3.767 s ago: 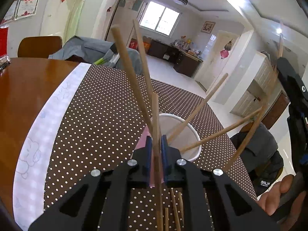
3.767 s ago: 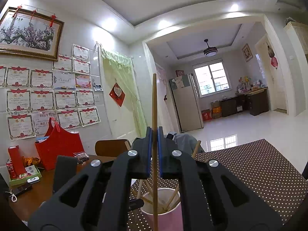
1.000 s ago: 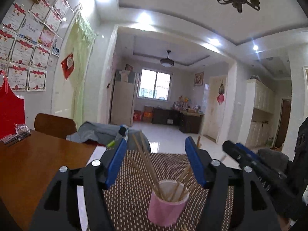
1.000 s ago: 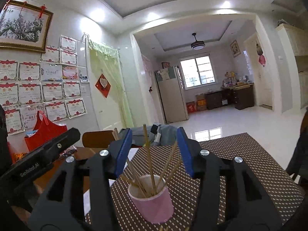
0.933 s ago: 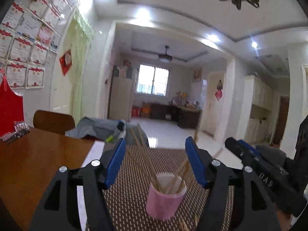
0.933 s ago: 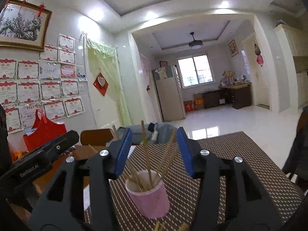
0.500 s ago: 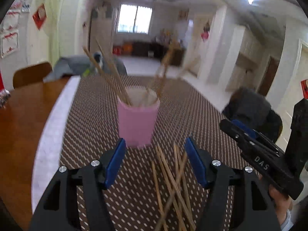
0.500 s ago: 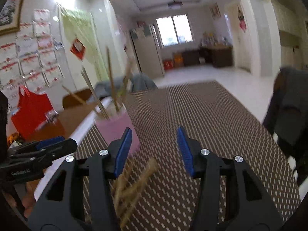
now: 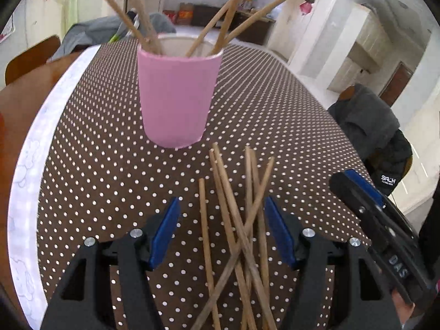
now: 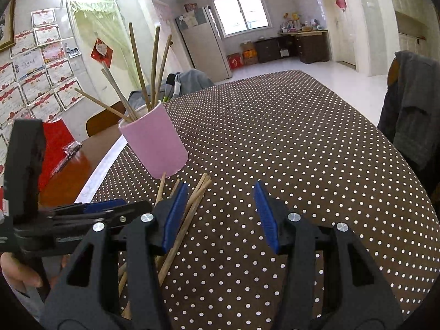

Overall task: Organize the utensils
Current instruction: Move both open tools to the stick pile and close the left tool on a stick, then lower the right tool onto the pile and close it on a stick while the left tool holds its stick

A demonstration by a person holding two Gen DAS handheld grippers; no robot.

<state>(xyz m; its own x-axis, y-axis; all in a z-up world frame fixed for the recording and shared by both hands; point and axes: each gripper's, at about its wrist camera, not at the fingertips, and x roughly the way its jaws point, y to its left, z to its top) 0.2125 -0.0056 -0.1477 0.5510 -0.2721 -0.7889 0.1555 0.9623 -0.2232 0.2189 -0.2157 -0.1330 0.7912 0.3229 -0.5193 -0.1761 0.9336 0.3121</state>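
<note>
A pink cup [image 9: 177, 99] stands upright on the brown dotted tablecloth [image 9: 96, 165] and holds several wooden chopsticks [image 9: 220, 13]. Several loose chopsticks [image 9: 242, 220] lie crossed on the cloth in front of the cup. My left gripper [image 9: 221, 231] is open and low over this pile, its fingers on either side of it. My right gripper [image 10: 220, 214] is open and empty, just right of the pile [image 10: 189, 211], with the cup [image 10: 155, 143] at its far left. The right gripper [image 9: 382, 233] also shows at the right of the left wrist view.
The bare wooden table top [image 10: 66, 173] with a red bag [image 10: 57, 140] lies left of the cloth. A chair with a dark jacket [image 9: 371, 126] stands at the table's right edge. A wooden chair [image 10: 101, 121] stands beyond the cup.
Both grippers let go of chopsticks into the cup, opened, pulled back and came down. They now sit low over the loose pile in front of the cup.
</note>
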